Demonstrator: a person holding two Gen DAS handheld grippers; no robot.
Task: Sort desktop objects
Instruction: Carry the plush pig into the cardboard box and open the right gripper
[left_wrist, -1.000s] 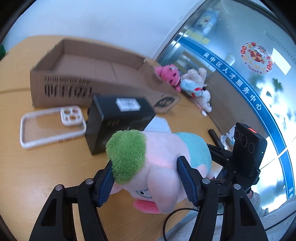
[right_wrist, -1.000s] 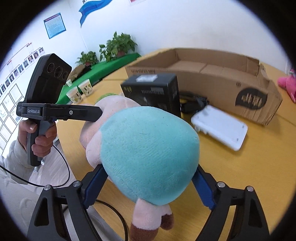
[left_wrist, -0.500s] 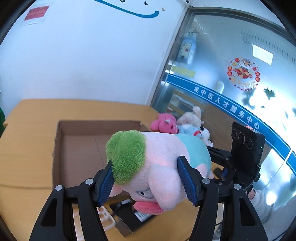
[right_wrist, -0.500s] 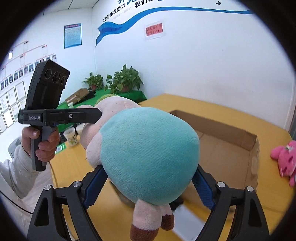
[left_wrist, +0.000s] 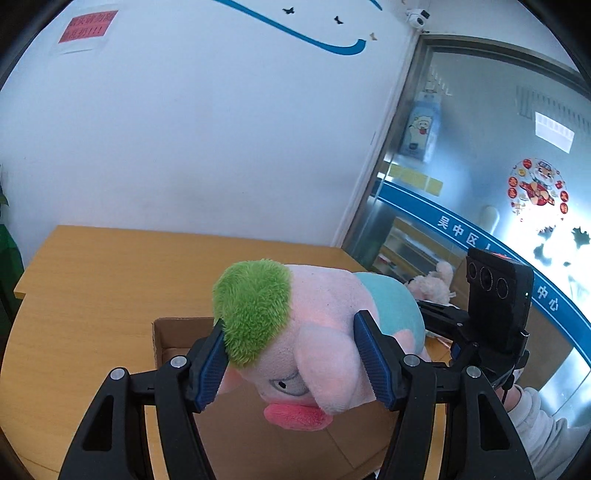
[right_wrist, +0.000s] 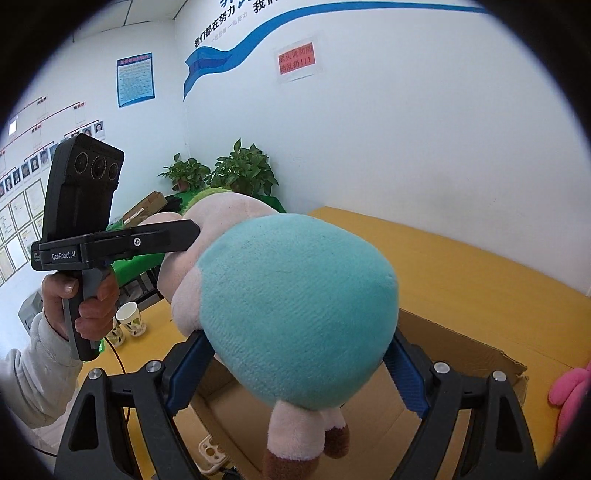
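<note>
Both grippers hold one plush pig in the air above an open cardboard box. My left gripper (left_wrist: 295, 358) is shut on the pig's pink head (left_wrist: 317, 332), which has a green tuft. My right gripper (right_wrist: 295, 369) is shut on the pig's teal body (right_wrist: 295, 314), with its brown-tipped legs hanging down. The cardboard box (left_wrist: 162, 336) lies below the pig on the wooden table; in the right wrist view the box's rim (right_wrist: 461, 343) shows under the pig.
A pink plush (right_wrist: 569, 391) lies at the right of the box. A pale plush (left_wrist: 432, 284) sits near the glass wall. A white phone case (right_wrist: 212, 454) lies by the box's near corner. Paper cups (right_wrist: 129, 319) stand at the table's left.
Both grippers have lifted the plush pig from the table and carried it up over the cardboard box. The black box and white items have dropped out of view.
</note>
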